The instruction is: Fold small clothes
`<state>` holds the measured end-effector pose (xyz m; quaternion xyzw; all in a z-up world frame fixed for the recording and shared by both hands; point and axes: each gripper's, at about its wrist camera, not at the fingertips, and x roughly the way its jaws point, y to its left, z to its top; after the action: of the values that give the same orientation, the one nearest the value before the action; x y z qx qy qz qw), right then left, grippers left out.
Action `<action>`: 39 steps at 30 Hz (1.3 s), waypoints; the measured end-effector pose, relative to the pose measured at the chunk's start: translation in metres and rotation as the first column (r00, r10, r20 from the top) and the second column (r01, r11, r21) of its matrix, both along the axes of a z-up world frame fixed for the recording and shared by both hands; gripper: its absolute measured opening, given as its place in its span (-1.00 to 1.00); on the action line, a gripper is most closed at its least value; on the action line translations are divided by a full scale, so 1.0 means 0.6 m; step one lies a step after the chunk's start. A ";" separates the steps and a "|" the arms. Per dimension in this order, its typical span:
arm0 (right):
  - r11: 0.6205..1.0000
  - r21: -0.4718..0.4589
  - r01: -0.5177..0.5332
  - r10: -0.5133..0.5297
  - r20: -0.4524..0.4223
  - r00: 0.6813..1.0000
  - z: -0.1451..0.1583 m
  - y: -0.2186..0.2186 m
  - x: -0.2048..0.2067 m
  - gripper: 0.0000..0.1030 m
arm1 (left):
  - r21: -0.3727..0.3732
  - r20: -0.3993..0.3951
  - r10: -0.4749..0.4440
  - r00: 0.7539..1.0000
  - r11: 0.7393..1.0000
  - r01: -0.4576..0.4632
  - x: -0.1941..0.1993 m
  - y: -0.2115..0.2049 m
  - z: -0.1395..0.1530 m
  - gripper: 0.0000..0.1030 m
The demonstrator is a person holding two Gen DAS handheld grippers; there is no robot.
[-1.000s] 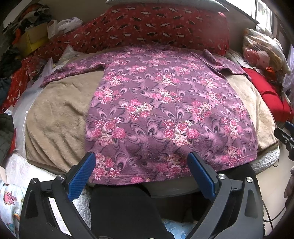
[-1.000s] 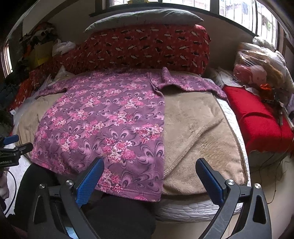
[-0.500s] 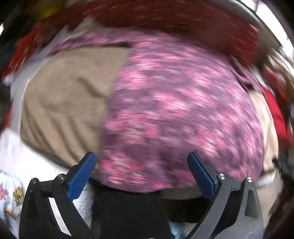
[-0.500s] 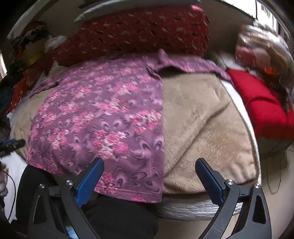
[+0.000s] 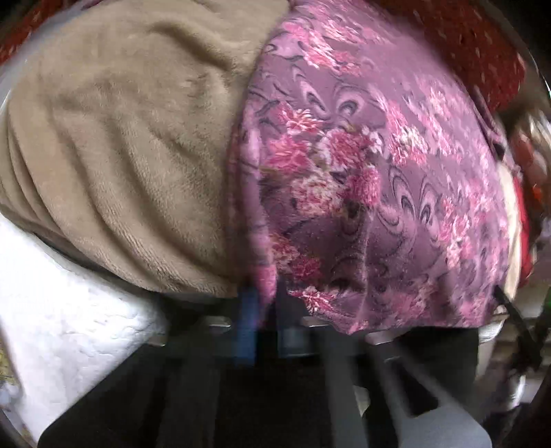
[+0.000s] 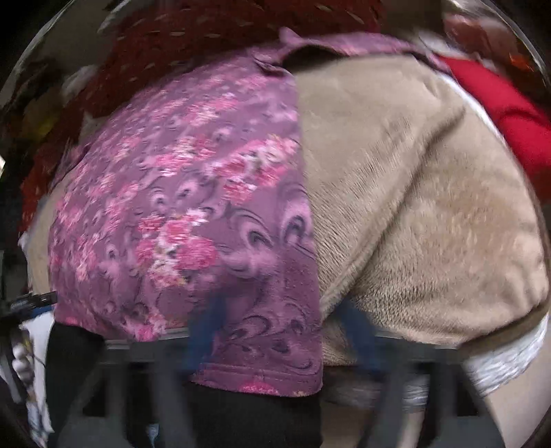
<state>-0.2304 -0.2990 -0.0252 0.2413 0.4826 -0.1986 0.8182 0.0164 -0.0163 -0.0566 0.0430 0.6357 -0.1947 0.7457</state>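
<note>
A purple floral shirt (image 5: 361, 179) lies flat on a beige blanket (image 5: 120, 138), its hem hanging over the near edge. My left gripper (image 5: 263, 310) is at the hem's left corner, and its blurred blue pads (image 5: 248, 320) stand close together with the cloth edge between them. In the right wrist view the shirt (image 6: 193, 213) fills the left half and the blanket (image 6: 430, 206) the right. My right gripper (image 6: 280, 331) straddles the hem's right corner with blurred blue pads (image 6: 206, 327) partly closed and still apart.
A red patterned cushion (image 6: 224, 31) lies behind the shirt. A red cloth (image 6: 509, 113) sits at the far right. A white quilted mattress edge (image 5: 69, 310) shows below the blanket. Dark trousers (image 6: 255, 413) are under the hem. The left gripper shows at the right view's left edge (image 6: 31, 301).
Both grippers have moved forward and down to the shirt's hem corners. The left jaws have closed onto the left corner. The right jaws have narrowed around the right corner.
</note>
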 end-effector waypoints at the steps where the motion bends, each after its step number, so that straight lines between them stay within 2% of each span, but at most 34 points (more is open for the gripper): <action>1: 0.999 0.047 -0.020 0.018 0.045 0.999 0.010 -0.003 -0.007 -0.93 | -0.017 0.002 0.002 1.000 1.000 -0.002 -0.002 0.001 0.008 -0.91; 2: 0.996 0.087 -0.036 0.027 0.103 0.994 0.028 -0.004 -0.017 -0.93 | -0.056 -0.004 0.007 1.000 0.998 -0.008 -0.005 0.004 0.022 -0.91; 4: 0.994 0.098 -0.055 0.036 0.186 0.982 0.066 0.000 -0.038 -0.93 | -0.138 0.001 0.024 1.000 0.990 -0.024 -0.014 0.018 0.056 -0.91; 5: 0.994 0.094 -0.059 0.037 0.225 0.974 0.084 0.003 -0.050 -0.93 | -0.156 0.020 0.033 0.999 0.987 -0.029 -0.019 0.026 0.071 -0.91; 7: 0.996 0.074 -0.045 0.024 0.257 0.966 0.103 0.003 -0.070 -0.93 | -0.137 0.030 0.042 0.999 0.990 -0.037 -0.021 0.037 0.074 -0.91; 10: 0.997 0.073 -0.012 -0.001 0.181 0.983 0.065 -0.013 -0.070 -0.93 | -0.055 0.000 0.065 0.998 0.996 -0.065 -0.006 0.049 0.038 -0.91; 13: 0.993 0.114 0.027 -0.034 0.061 0.998 0.003 -0.023 -0.054 -0.93 | -0.087 -0.042 0.093 0.995 0.992 -0.096 -0.008 0.065 0.024 -0.90; 15: 0.990 0.134 0.046 -0.049 0.017 0.999 -0.008 -0.026 -0.045 -0.83 | -0.107 -0.009 0.077 0.997 0.991 -0.078 -0.013 0.065 0.044 -0.90; 17: 0.990 0.127 0.067 -0.072 0.033 0.997 0.017 -0.035 -0.038 -0.79 | -0.104 0.068 0.052 0.996 0.994 -0.044 -0.009 0.056 0.078 -0.89; 18: 0.992 0.111 0.067 -0.076 0.079 0.994 0.045 -0.040 -0.031 -0.77 | -0.109 0.090 0.040 0.995 0.994 -0.030 -0.005 0.056 0.092 -0.83; 19: 0.994 0.099 0.056 -0.068 0.117 0.991 0.067 -0.042 -0.023 -0.74 | -0.125 0.108 0.030 0.994 0.992 -0.016 0.000 0.043 0.108 -0.65; 20: 0.996 0.082 0.046 -0.057 0.148 0.987 0.083 -0.043 -0.014 -0.60 | -0.145 0.120 0.026 0.992 0.989 -0.008 0.007 0.030 0.121 -0.49; 21: 0.998 0.052 0.037 -0.046 0.182 0.982 0.103 -0.044 0.000 -0.34 | -0.158 0.131 0.025 0.991 0.987 -0.004 0.020 0.018 0.126 -0.13; 22: 0.999 0.027 0.032 -0.037 0.206 0.978 0.115 -0.045 0.015 -0.18 | -0.166 0.149 0.027 0.989 0.986 -0.002 0.028 -0.003 0.134 0.05; 23: 1.000 0.008 0.026 -0.027 0.226 0.974 0.123 -0.047 0.029 0.00 | -0.169 0.169 0.025 0.985 0.986 0.004 0.038 -0.023 0.139 0.05; 25: 1.000 0.003 0.012 -0.013 0.219 0.976 0.107 -0.057 0.076 0.00 | -0.147 0.181 0.003 0.983 0.989 0.024 0.056 -0.067 0.134 0.05; 27: 1.000 0.008 0.013 -0.014 0.139 0.990 0.064 -0.061 0.120 -0.03 | -0.096 0.170 -0.013 0.985 0.995 0.030 0.064 -0.107 0.109 0.05; 29: 0.999 0.040 -0.007 0.007 0.005 1.000 0.005 -0.068 0.148 -0.13 | -0.044 0.122 -0.040 0.992 0.998 0.046 0.069 -0.139 0.081 0.05; 30: 0.999 0.036 -0.015 0.014 0.017 1.000 0.005 -0.073 0.142 -0.15 | -0.038 0.095 -0.053 0.994 0.998 0.057 0.070 -0.148 0.075 0.04; 32: 0.996 0.084 -0.014 0.006 0.100 0.995 0.033 -0.096 0.134 -0.19 | -0.045 0.066 -0.080 0.995 0.996 0.083 0.074 -0.161 0.069 0.04; 34: 0.990 0.134 0.053 -0.079 0.202 0.976 0.069 -0.156 0.112 -0.16 | -0.037 0.081 -0.093 0.992 0.995 0.097 0.082 -0.173 0.073 0.05; 36: 0.969 0.162 0.186 -0.225 0.269 0.937 0.094 -0.249 0.077 -0.08 | -0.034 0.091 -0.098 0.991 0.994 0.101 0.098 -0.189 0.079 0.05; 37: 0.949 0.186 0.254 -0.300 0.282 0.911 0.097 -0.293 0.060 -0.05 | -0.043 0.088 -0.097 0.991 0.994 0.101 0.106 -0.198 0.083 0.05; 39: 0.865 0.263 0.427 -0.493 0.290 0.820 0.091 -0.405 0.016 0.02 | -0.067 0.086 -0.092 0.992 0.993 0.098 0.123 -0.216 0.087 0.05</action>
<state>-0.2210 -0.5419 0.0292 0.4576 0.2738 -0.2993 0.7912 0.0902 -0.1459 -0.0043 0.0546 0.5941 -0.2507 0.7623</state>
